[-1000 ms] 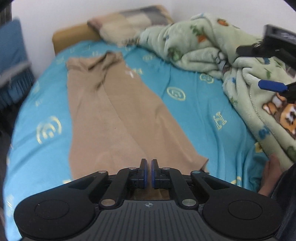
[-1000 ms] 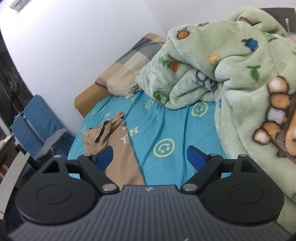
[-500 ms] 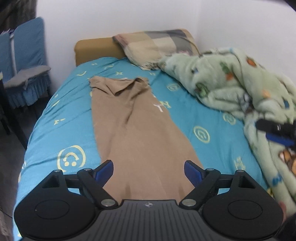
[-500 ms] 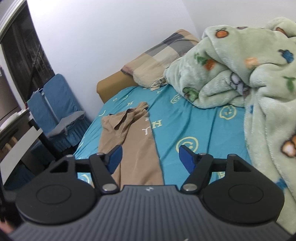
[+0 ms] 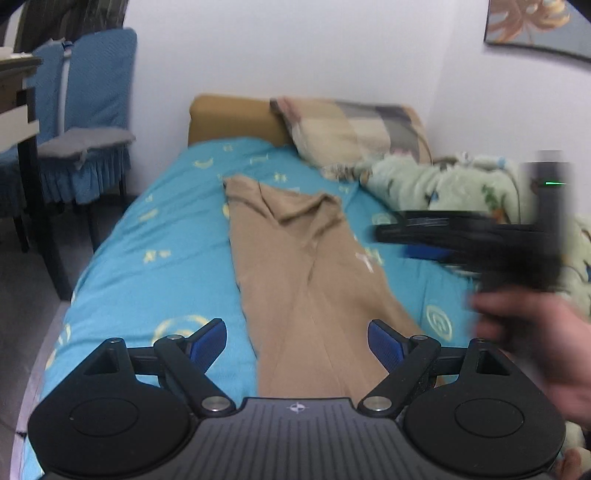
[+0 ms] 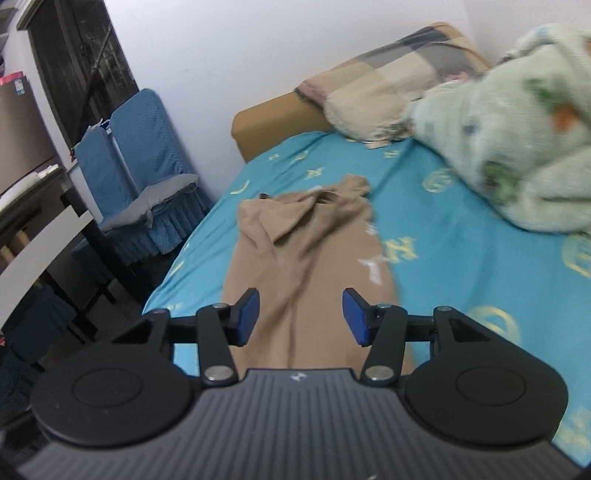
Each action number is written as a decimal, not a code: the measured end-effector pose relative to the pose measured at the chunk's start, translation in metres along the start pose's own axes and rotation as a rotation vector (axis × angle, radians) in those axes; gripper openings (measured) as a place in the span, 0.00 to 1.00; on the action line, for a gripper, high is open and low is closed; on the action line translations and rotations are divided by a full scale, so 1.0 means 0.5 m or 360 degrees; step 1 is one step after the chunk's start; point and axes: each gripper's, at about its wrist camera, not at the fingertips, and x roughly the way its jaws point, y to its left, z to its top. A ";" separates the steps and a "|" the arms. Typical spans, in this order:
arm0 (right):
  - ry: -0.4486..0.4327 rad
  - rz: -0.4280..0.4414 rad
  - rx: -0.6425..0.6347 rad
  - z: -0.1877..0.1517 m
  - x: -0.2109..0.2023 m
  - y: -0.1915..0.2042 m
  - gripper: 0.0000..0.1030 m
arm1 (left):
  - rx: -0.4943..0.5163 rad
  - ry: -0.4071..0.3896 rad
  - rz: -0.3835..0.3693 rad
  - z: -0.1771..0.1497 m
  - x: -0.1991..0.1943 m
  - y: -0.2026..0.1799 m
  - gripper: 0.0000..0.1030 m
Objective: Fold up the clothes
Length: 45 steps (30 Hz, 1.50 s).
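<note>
Blue bedsheet (image 5: pixel 155 236), tan garment (image 5: pixel 306 280) apparently flat

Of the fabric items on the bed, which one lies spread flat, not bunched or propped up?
The tan garment, stretched lengthwise along the blue sheet. The green fleece blanket is heaped at the side, and the plaid pillow leans at the head.

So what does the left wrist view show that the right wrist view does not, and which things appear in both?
Only the left wrist view shows the right gripper from outside, blurred, with the hand holding it, and a framed picture on the wall. Only the right wrist view shows the dark cabinet and a white desk edge. Both show the tan garment lying on the blue sheet, the plaid pillow, the green blanket, the blue chair, and each gripper's own fingers open.
</note>
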 end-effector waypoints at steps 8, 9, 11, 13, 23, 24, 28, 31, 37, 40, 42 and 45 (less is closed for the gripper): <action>0.0156 -0.0136 -0.0261 0.039 0.332 0.075 0.48 | -0.0072 -0.0057 0.0188 0.019 0.095 0.093 0.83; 0.0181 -0.0176 -0.0287 0.043 0.371 0.077 0.40 | -0.0132 -0.0031 0.0197 0.016 0.112 0.111 0.83; 0.0208 -0.0246 -0.0281 0.056 0.427 0.069 0.27 | -0.0232 0.0023 0.0200 0.007 0.142 0.140 0.83; 0.0132 -0.0294 -0.0261 0.079 0.458 0.059 0.23 | -0.0290 0.0086 0.0200 -0.003 0.175 0.155 0.83; -0.0118 -0.0529 -0.0108 0.225 0.550 -0.024 0.24 | -0.0240 0.0151 0.0203 -0.027 0.243 0.160 0.83; -0.0125 -0.0507 -0.0063 0.232 0.540 -0.033 0.25 | -0.0243 0.0148 0.0206 -0.026 0.244 0.161 0.83; -0.0046 -0.0357 -0.0011 0.233 0.479 -0.041 0.71 | -0.0253 0.0143 0.0213 -0.022 0.242 0.162 0.83; -0.0054 -0.0284 -0.0094 0.206 0.379 -0.020 0.81 | -0.0248 0.0125 0.0193 -0.018 0.229 0.156 0.83; -0.0013 -0.0155 -0.0263 0.119 0.105 -0.002 0.81 | -0.0311 0.0109 0.0120 -0.010 0.191 0.151 0.83; 0.0003 -0.0184 -0.0278 0.075 -0.030 -0.011 0.81 | -0.0314 0.0104 0.0104 -0.008 0.162 0.139 0.83; 0.0041 -0.0197 -0.0184 0.046 -0.116 -0.031 0.81 | -0.0302 0.0107 0.0097 -0.008 0.142 0.128 0.83; 0.0163 -0.0174 0.0038 -0.008 -0.217 -0.072 0.80 | -0.0368 0.0198 -0.0015 -0.022 0.112 0.109 0.83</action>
